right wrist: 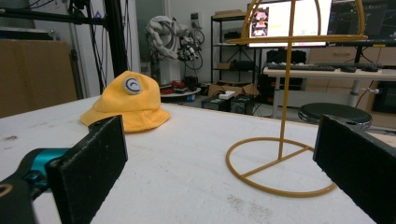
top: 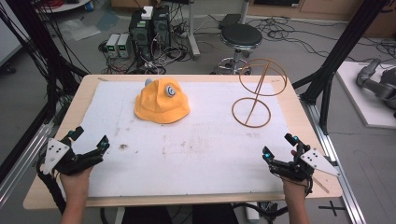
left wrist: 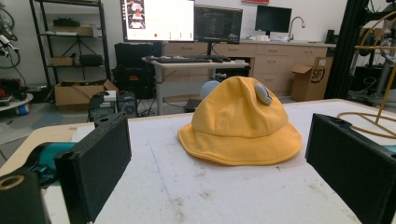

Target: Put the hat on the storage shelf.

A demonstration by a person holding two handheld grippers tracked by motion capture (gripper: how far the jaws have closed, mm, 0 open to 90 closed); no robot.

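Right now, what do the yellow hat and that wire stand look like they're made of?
The yellow hat looks like soft matte fabric, perhaps cotton or fleece: its brim sags and ripples on the table. The stand looks like thin metal rod with a smooth mustard-yellow coating: rigid rings and a straight upright, slightly glossy. Metal is a guess from its thinness.

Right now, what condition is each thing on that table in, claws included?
Yellow hat: lying brim-down on the white sheet, untouched.
Wire hat stand: upright, nothing hung on it.
White sheet: spread flat, lightly stained.
Left claw: open, holding nothing.
Right claw: open, holding nothing.
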